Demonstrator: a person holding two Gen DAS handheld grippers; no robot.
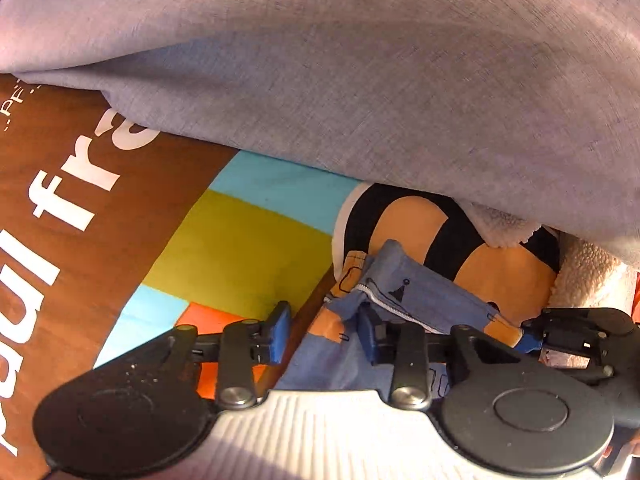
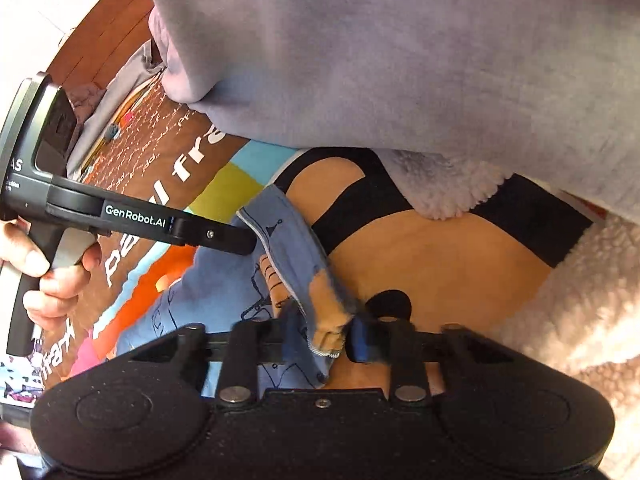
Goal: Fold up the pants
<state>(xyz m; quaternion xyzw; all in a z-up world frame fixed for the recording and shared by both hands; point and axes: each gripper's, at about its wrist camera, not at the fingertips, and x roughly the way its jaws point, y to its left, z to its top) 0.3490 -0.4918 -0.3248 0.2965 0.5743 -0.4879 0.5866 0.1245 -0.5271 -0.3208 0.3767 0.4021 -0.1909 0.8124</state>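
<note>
**Both grippers pinching the pants' edge**

Grey garment (image 1: 360, 80) covers the far side of the printed cloth (image 1: 240, 232). Pants (image 2: 280, 240), small, blue and orange, lie mid-cloth: likely light, limp, best taken at the zipped edge. Right gripper (image 2: 324, 340): jaws narrowed, clamped on the orange corner. Left gripper (image 1: 324, 332): jaws half apart, right pad touching fabric; grip not certain.
</note>
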